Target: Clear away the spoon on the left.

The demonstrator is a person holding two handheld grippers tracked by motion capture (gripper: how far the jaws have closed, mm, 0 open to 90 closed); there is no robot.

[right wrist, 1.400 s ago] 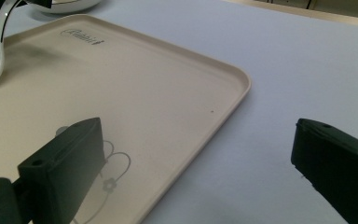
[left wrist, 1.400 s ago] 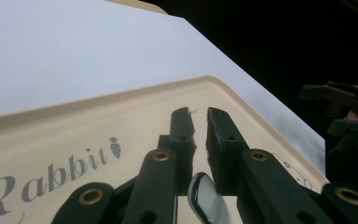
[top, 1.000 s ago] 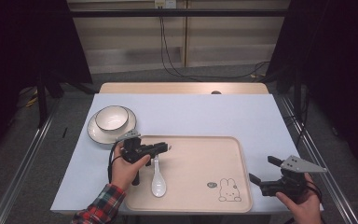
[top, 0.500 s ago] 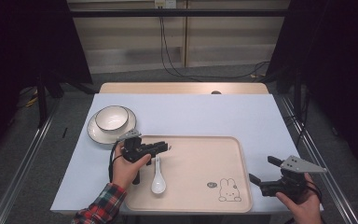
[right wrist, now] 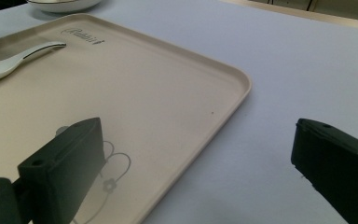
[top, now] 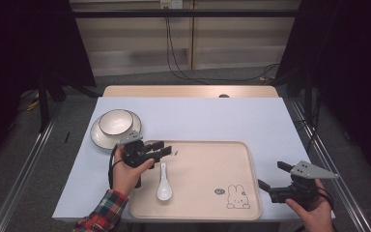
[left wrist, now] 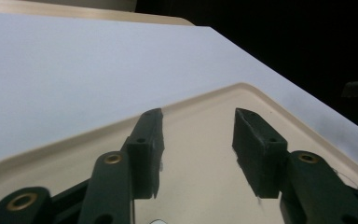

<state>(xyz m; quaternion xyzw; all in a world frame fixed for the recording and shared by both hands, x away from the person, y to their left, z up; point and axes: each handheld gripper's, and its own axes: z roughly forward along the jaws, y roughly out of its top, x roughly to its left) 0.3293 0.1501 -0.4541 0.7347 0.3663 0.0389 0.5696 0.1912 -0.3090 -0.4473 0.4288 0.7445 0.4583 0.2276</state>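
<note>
A beige tray [top: 198, 193] with a rabbit print lies on the light blue table. A white spoon [top: 163, 186] rests on its left part, bowl end toward the person. My left gripper [top: 167, 150] hovers over the tray's far left corner, just beyond the spoon's handle, open with nothing between its fingers. In the left gripper view the open gripper [left wrist: 198, 119] points across the tray [left wrist: 200, 158]. My right gripper [top: 270, 175] stands wide open at the tray's right edge. In the right gripper view it [right wrist: 196, 130] straddles the tray [right wrist: 135, 79] rim, the spoon [right wrist: 9, 63] far off.
A white bowl [top: 116, 122] sits on a white plate [top: 98, 136] left of the tray's far corner. The plate's rim [right wrist: 60, 5] also shows at the top of the right gripper view. A wooden strip [top: 188, 91] borders the table's far side.
</note>
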